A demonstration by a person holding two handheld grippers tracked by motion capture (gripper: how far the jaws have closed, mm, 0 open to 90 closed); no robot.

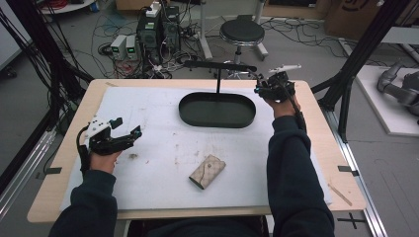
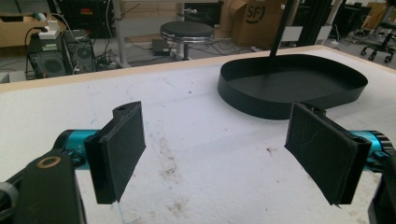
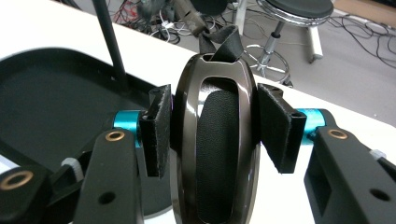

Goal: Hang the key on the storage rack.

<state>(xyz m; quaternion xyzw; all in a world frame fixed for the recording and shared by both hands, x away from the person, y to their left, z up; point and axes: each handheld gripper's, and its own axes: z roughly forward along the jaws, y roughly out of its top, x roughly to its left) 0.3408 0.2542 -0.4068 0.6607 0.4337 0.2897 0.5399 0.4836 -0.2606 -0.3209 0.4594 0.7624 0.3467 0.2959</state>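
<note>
- While the right tool [image 3: 212, 128] is clamping the glossy key fob [image 3: 215, 140] by its slick, stiff sides, slipping looks likely.
- The left tool [image 2: 229, 154] is hanging open, empty, above the counter [image 2: 196, 140].

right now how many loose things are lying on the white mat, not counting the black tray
1: a beige patterned pouch lies near the mat's front edge, between the two forearms. The right gripper holds a dark key fob up by the black tray, off the mat.

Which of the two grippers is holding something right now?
The right gripper, by the black tray: its fingers clamp a glossy dark key fob. The left gripper is open over bare table.
</note>
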